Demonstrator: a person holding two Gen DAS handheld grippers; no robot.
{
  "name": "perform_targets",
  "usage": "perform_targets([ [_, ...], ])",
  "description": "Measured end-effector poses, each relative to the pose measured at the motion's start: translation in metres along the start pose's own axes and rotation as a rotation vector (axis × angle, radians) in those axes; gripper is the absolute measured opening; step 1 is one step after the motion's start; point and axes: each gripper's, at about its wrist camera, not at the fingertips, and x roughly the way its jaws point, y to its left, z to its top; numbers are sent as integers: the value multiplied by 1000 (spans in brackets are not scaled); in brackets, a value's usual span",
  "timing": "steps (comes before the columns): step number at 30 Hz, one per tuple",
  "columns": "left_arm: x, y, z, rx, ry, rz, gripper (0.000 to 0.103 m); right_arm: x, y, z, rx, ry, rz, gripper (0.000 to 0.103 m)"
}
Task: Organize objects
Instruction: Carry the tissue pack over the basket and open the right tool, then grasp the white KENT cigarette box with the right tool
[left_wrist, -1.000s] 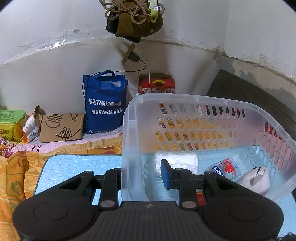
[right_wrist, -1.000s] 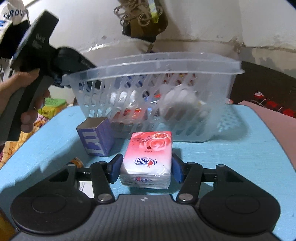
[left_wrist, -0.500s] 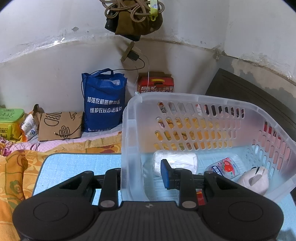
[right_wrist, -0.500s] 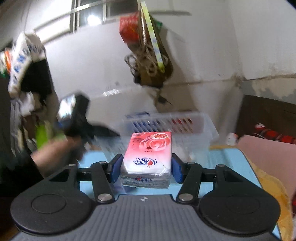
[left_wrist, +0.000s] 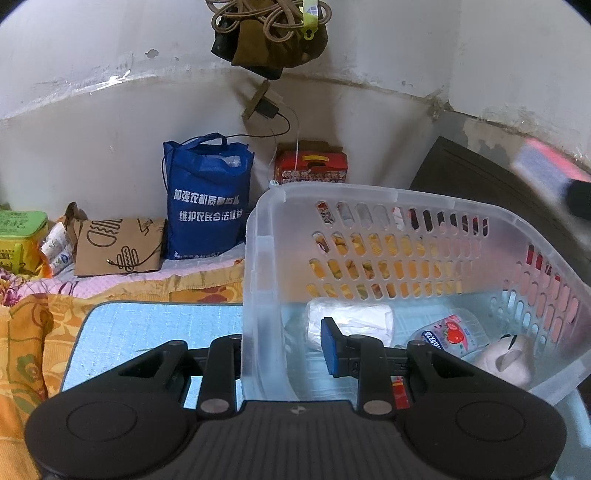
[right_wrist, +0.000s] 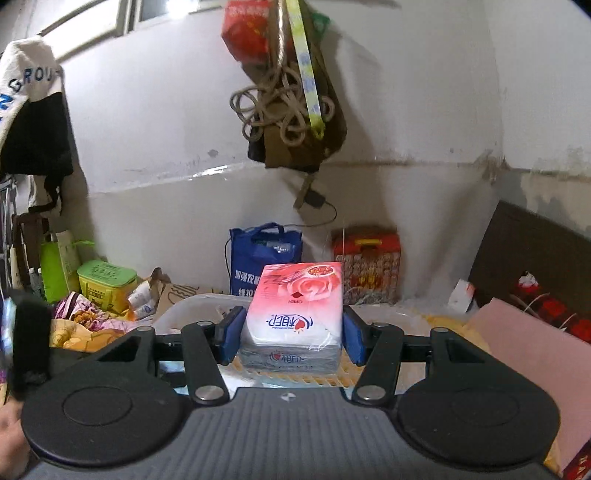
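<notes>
One tissue pack (right_wrist: 295, 314) held; three items in basket (left_wrist: 424, 206).

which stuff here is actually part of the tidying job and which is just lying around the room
Part of the job:
- pink tissue pack, clamped in the right gripper
- clear basket, its near wall pinched by the left gripper
- already in the basket: white roll, strawberry cup, plush toy

Just lying about:
- blue tote bag
- red gift box
- brown paper bag
- green box
</notes>
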Motion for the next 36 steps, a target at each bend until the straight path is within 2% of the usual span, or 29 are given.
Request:
perform_targets([
  [5,0,-1,-1,7,-3,5,33,34,-6,-7,33,90,-53,58],
  [10,1,-2,0,12,-4,-3,33,44,-9,-19,48,154,-67,58],
  [12,2,-2,0,16,-6,-1,33,50,-10,-20,41,179,-105,58],
  [15,2,-1,0,15,-6,-4,33,50,-14,-21,45,181,-105,59],
  [17,1,-1,0,17,-6,-5,33,50,-16,-20,49,206,-77,73],
  [18,1,-1,1,16,-6,-4,33,49,-15,-20,50,214,-71,94],
  [19,1,-1,1,15,-6,-3,33,47,-14,-21,48,204,-83,103],
  [24,2,-2,1,16,-6,-1,33,32,-10,-19,18,128,-103,103],
  [29,2,-3,2,14,-5,-1,34,33,-15,-22,38,130,-102,103],
  [36,0,-2,1,16,-9,1,34,22,-29,-28,122,66,-71,103],
])
